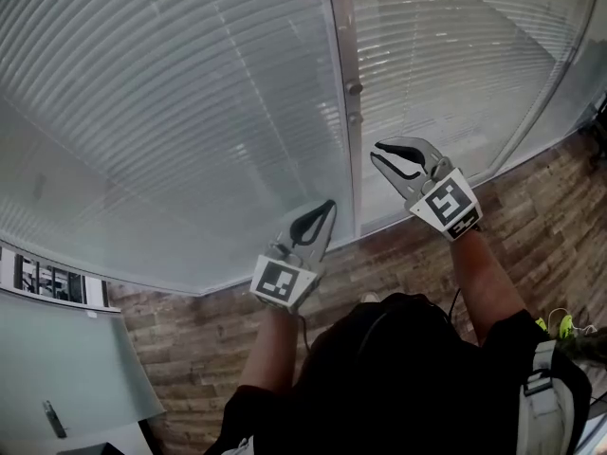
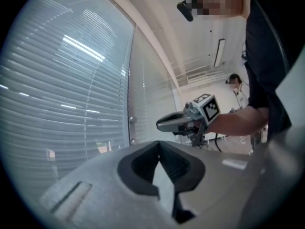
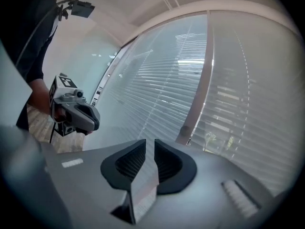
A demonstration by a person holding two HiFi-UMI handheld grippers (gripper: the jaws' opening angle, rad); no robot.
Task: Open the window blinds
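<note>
The blinds [image 1: 190,112] hung closed behind the glass, slats level, straight ahead of both grippers. On the post [image 1: 343,45] between the panes sat two small knobs [image 1: 354,88], probably the blinds' control. The right gripper [image 1: 379,156] was nearer, just right of the post and below the knobs, jaws slightly apart, empty. The left gripper [image 1: 328,209] hung lower, jaws together, empty.

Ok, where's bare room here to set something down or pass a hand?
Free: the wood floor between the foot of the blinds and the grey tabletop, which is bare except one small dark item. A hand could pass between the left tongs and right tongs, before the window post. Crowded: the floor at far right, with yellow-green clutter.
</note>
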